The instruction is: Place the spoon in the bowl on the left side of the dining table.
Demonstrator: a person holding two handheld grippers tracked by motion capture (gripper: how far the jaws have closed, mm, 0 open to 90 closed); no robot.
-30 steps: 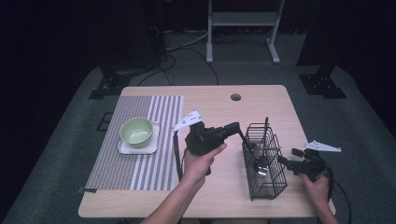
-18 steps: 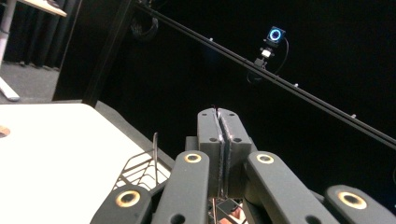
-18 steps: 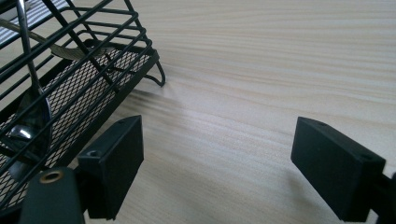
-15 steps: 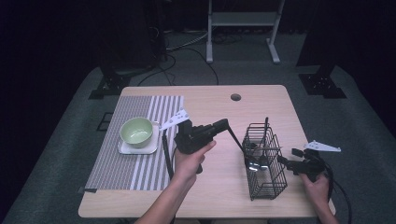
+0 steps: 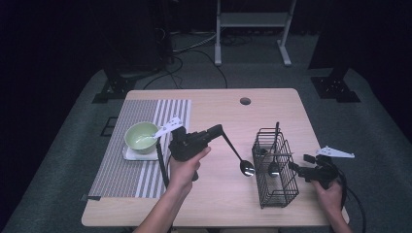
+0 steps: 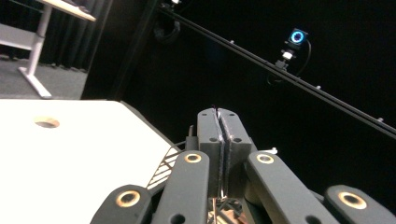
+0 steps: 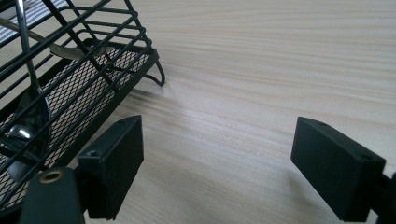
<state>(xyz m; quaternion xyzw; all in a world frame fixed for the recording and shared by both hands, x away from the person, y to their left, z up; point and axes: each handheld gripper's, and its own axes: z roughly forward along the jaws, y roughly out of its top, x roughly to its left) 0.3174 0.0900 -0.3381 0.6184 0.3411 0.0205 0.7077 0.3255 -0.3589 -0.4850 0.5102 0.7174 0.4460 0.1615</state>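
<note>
The spoon (image 5: 236, 154) hangs in the middle of the high view, its dark handle pinched at the top end by your left gripper (image 5: 219, 130) and its shiny bowl pointing down and to the right, low over the bare wood of the table (image 5: 218, 199). In the left gripper view your jaws are pressed together, with only a thin sliver of the handle showing in the seam between the pads (image 6: 229, 135).

Just right of the spoon's bowl stands the black wire caddy (image 5: 275, 167), with another spoon (image 5: 273, 167) leaning upright inside it; you see that spoon's bowl again at the left edge of the right gripper view, behind the wires.

Your right gripper (image 5: 297, 168) sits at the lower right of the high view, close beside the caddy's right wall. Its jaws stand wide apart with nothing but tabletop between them, and the caddy's foot lies just past the left jaw in the right gripper view.

At centre left of the high view a green bowl (image 5: 141, 136) rests on a white coaster (image 5: 130, 155) on the striped placemat (image 5: 141, 174), just left of your left hand (image 5: 183, 167).
</note>
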